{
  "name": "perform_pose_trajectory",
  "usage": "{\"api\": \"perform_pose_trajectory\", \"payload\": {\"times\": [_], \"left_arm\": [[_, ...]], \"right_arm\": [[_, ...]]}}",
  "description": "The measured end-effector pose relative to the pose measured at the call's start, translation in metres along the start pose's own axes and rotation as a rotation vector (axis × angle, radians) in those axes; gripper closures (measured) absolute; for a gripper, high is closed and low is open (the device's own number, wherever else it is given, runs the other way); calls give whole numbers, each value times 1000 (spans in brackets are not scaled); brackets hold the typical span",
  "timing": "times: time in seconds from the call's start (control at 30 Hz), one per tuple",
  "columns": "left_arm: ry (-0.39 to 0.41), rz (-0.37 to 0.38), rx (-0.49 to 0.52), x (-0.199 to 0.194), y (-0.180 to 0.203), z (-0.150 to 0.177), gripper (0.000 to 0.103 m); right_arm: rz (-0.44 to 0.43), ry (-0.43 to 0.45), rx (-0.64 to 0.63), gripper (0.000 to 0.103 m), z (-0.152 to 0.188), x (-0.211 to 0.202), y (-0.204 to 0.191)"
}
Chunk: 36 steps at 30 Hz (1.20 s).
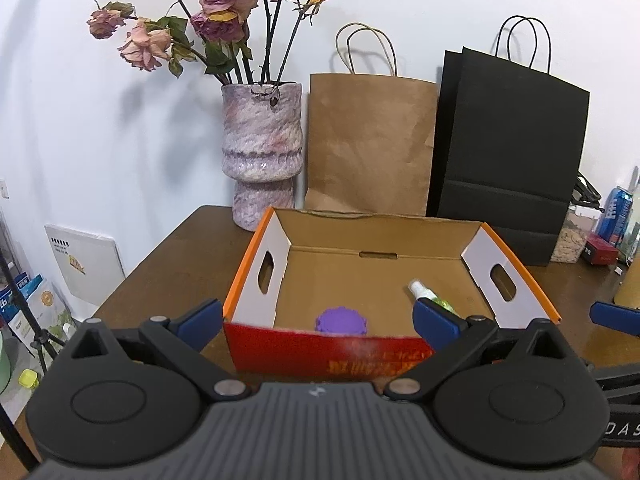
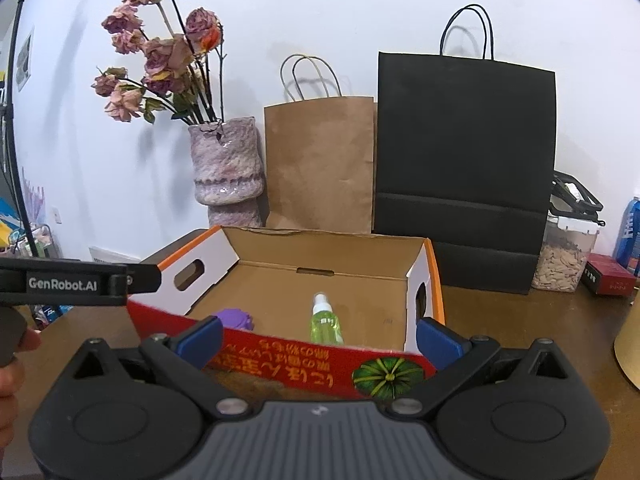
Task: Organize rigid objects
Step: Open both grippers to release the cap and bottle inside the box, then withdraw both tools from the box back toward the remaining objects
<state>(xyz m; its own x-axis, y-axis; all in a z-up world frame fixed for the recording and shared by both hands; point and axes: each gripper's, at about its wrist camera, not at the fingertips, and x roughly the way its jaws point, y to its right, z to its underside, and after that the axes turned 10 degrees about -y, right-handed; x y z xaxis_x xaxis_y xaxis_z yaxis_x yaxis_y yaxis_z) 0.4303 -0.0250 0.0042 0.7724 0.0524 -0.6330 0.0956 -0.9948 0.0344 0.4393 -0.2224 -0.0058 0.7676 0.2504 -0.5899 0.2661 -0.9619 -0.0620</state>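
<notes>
An open cardboard box (image 1: 256, 280) with red front and orange rims stands on the brown table; it also shows in the right wrist view (image 2: 434, 280). Inside lie a purple ridged round object (image 1: 342, 320) (image 2: 236, 318) and a small green spray bottle (image 1: 430, 296) (image 2: 326, 322). My left gripper (image 1: 318, 326) is open and empty, hovering just in front of the box's front wall. My right gripper (image 2: 320, 342) is open and empty, also at the front wall, to the right of the left one.
Behind the box stand a purple vase of dried roses (image 1: 262, 156), a brown paper bag (image 1: 370, 144) and a black paper bag (image 1: 512, 152). At the right are a jar of seeds (image 2: 564, 260), a red box (image 2: 608, 278) and a blue can (image 1: 616, 214).
</notes>
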Motion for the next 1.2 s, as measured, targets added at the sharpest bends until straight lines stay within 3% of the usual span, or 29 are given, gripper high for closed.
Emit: {"api": "perform_pose_trajectory", "payload": {"times": [1.2], "left_arm": [[-15, 9, 22, -95, -8, 79, 0]], "right_arm": [[-24, -25, -24, 0, 78, -90, -32]]}}
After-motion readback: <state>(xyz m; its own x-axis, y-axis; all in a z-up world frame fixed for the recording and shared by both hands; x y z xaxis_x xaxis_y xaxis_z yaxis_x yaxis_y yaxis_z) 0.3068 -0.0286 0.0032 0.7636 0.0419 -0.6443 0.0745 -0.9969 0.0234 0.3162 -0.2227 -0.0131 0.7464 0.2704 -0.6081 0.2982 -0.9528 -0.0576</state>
